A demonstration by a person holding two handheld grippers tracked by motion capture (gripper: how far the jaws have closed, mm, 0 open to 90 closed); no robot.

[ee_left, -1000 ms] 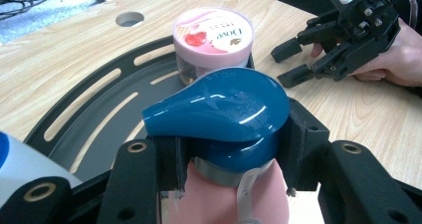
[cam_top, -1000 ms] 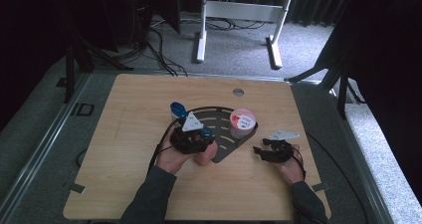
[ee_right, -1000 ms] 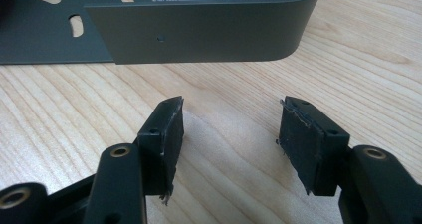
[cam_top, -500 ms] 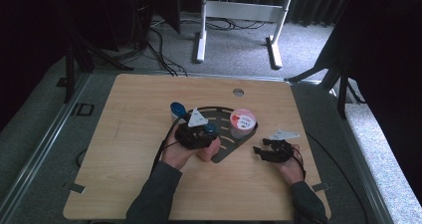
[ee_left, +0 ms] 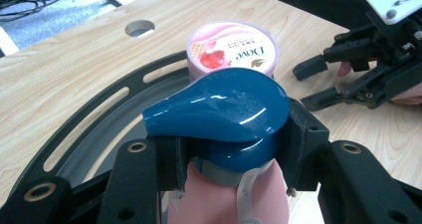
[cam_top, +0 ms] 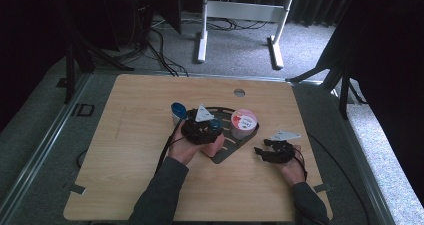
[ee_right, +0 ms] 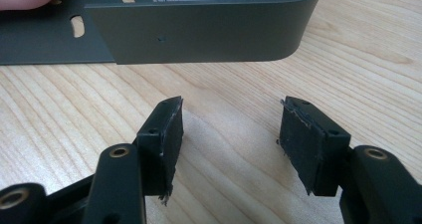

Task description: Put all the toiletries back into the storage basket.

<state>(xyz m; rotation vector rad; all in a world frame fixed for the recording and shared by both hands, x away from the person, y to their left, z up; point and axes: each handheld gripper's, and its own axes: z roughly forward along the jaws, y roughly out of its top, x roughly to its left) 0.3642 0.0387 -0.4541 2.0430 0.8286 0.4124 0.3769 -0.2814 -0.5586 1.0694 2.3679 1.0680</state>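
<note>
Bottle point(ee_left: 226, 184) — pink, with a glossy blue cap point(ee_left: 219, 112) — sits clamped between the pads point(ee_left: 298, 144) of the left gripper point(cam_top: 201, 130), which squeeze it just under the cap. The grip there makes sense: the neck is the narrow part, and the broad cap overhangs the pads, so the bottle cannot slip down through them. In the high view the person's left hand point(cam_top: 187, 147) carries it over the dark tray point(cam_top: 227, 155), near the middle of the table point(cam_top: 125, 135), most likely to set it down inside the raised rim.

Just beyond the cap stands a pink ice-cream tub point(ee_left: 232, 47), already in the tray at its far corner, lid up. My guess is that the bottle is meant for the free floor of the tray beside it, so it will need lowering short of the tub to avoid a knock.

A second blue-capped container point(cam_top: 178, 111) stands on the wood just left of the tray; what it is I cannot tell.

The right gripper point(cam_top: 272, 152) rests on the table to the right of the tray, its pads point(ee_right: 164, 134) parted with nothing but bare wood between them. It points at the tray's outer wall point(ee_right: 199, 32), close but apart — probably waiting out of the way.
</note>
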